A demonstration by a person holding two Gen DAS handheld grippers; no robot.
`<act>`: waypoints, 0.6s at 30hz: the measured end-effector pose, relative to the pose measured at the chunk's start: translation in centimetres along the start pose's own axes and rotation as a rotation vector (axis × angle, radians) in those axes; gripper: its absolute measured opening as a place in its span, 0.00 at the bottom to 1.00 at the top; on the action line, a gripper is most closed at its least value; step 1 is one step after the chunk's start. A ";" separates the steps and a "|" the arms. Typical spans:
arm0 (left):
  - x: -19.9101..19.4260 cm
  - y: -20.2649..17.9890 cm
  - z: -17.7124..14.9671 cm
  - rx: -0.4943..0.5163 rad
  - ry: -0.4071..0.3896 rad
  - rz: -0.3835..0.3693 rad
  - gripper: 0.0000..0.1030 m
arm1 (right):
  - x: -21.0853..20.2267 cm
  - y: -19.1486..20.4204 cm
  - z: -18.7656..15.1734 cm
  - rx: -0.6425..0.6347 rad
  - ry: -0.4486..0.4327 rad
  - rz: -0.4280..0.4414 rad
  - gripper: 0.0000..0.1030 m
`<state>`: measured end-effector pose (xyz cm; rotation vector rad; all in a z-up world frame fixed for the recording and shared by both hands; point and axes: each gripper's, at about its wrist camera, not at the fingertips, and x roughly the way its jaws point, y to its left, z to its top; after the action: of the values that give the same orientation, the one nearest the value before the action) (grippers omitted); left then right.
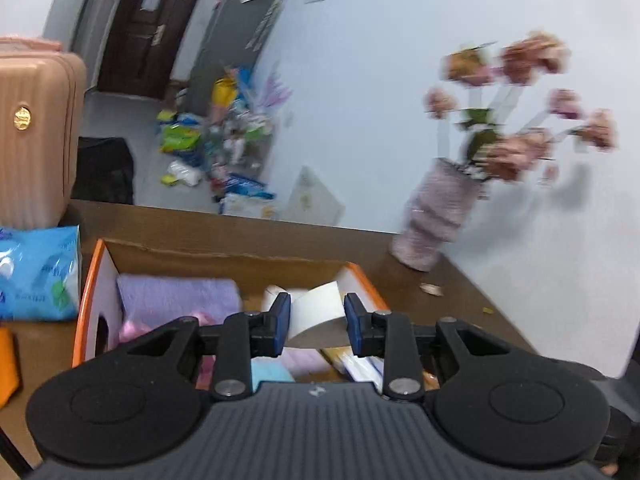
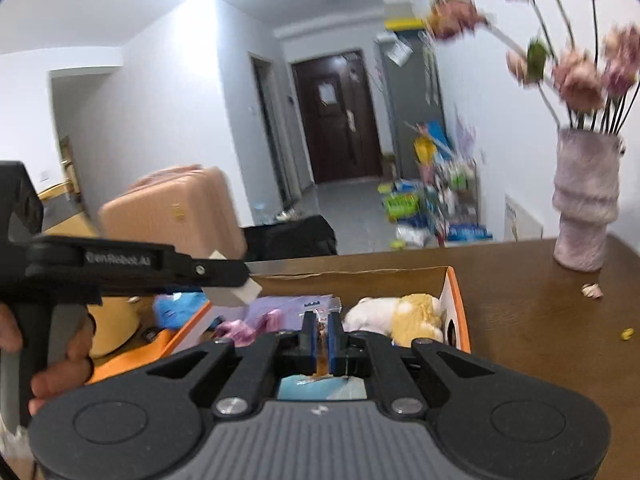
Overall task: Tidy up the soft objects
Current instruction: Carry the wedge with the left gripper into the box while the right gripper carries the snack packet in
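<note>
Fingers (image 1: 280,322) on my left gripper (image 1: 317,322) are clamped on a white roll (image 1: 318,312), which hangs above the open box (image 1: 96,276); from the right wrist camera I see that same gripper (image 2: 240,276) coming in from the left with the pale roll (image 2: 240,294) at its tip and a hand (image 2: 60,364) wrapped round its handle. Over on my right gripper (image 2: 321,336) the blue pads are clenched almost together on a thin brownish strip (image 2: 321,340); I cannot tell what it belongs to, though a light blue packet (image 2: 322,388) lies just under them. Inside the box I see a lilac towel (image 1: 176,296) at the far left, something pink (image 1: 132,330) near it, and a white and yellow plush (image 2: 400,314) against the right wall. On the counter (image 2: 540,320) a vase (image 2: 586,204) of pink flowers (image 2: 580,80) stands at the far right, well apart from the box, and a blue tissue pack (image 1: 38,272) lies just left of the box. A pink suitcase (image 1: 36,136) stands beyond it.
</note>
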<state>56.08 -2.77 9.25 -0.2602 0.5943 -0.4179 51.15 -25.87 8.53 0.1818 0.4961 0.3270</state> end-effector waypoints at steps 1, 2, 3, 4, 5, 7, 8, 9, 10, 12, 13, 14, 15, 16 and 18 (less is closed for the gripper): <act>1.8 0.4 0.6 0.008 0.018 0.010 0.29 | 1.6 -0.6 0.6 0.035 0.011 -0.010 0.05; 3.7 1.0 1.0 0.006 0.039 0.025 0.30 | 3.3 -1.1 0.9 0.058 0.032 -0.023 0.05; 5.2 1.4 1.1 0.006 0.057 0.041 0.30 | 4.7 -1.2 1.1 0.058 0.046 -0.036 0.05; 6.4 2.0 1.2 0.010 0.075 0.056 0.30 | 6.0 -1.4 1.2 0.053 0.060 -0.050 0.05; 7.7 2.4 1.2 0.006 0.090 0.075 0.32 | 7.3 -1.6 1.1 0.056 0.077 -0.068 0.09; 9.6 3.2 0.8 -0.010 0.090 0.100 0.45 | 9.3 -2.0 0.8 0.070 0.102 -0.112 0.25; 10.0 3.4 0.5 -0.012 0.071 0.106 0.59 | 9.9 -2.2 0.5 0.088 0.101 -0.120 0.44; 10.2 3.4 0.2 -0.001 0.055 0.106 0.65 | 10.2 -2.4 0.3 0.097 0.093 -0.118 0.47; 10.4 3.3 -0.1 0.017 0.045 0.105 0.72 | 10.5 -2.5 0.1 0.097 0.091 -0.118 0.47; 10.5 3.5 -0.3 0.030 0.041 0.108 0.73 | 11.0 -2.5 -0.2 0.079 0.093 -0.120 0.47; 10.6 3.6 -0.4 0.029 0.045 0.109 0.73 | 11.0 -2.4 -0.3 0.073 0.091 -0.123 0.48; 10.7 3.8 -0.4 0.026 0.048 0.112 0.74 | 11.0 -2.3 -0.3 0.066 0.090 -0.126 0.49; 10.5 3.9 -0.3 0.025 0.047 0.113 0.74 | 11.0 -2.3 -0.3 0.062 0.089 -0.126 0.49; 10.4 3.9 -0.2 0.028 0.043 0.118 0.75 | 10.8 -2.2 -0.2 0.057 0.085 -0.126 0.49; 9.8 3.9 0.1 0.036 0.031 0.131 0.76 | 10.4 -2.2 0.0 0.050 0.084 -0.128 0.51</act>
<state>64.64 -3.74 3.22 -0.1796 0.6301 -0.3060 60.41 -24.31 3.45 0.1847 0.5965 0.1981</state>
